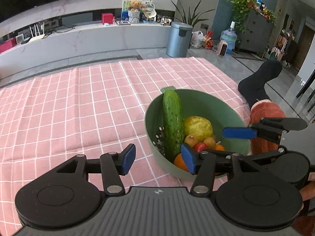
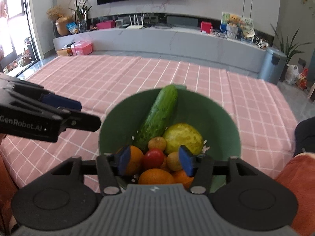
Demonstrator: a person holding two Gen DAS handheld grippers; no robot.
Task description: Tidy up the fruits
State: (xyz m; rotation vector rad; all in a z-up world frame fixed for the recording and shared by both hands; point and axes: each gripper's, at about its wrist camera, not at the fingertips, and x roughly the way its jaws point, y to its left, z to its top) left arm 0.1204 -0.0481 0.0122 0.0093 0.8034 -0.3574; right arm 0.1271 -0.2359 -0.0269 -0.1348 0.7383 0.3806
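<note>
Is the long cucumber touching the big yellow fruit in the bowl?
Touching. The right wrist view shows the cucumber leaning against the yellow fruit, no gap between them.

One green colander bowl [image 2: 226, 122] holds one cucumber [image 2: 159, 116], one yellow-green pear-like fruit [image 2: 184, 138], one red tomato [image 2: 153, 158], two small brown longan-like fruits [image 2: 157, 143] and at least three oranges [image 2: 156, 177].
</note>
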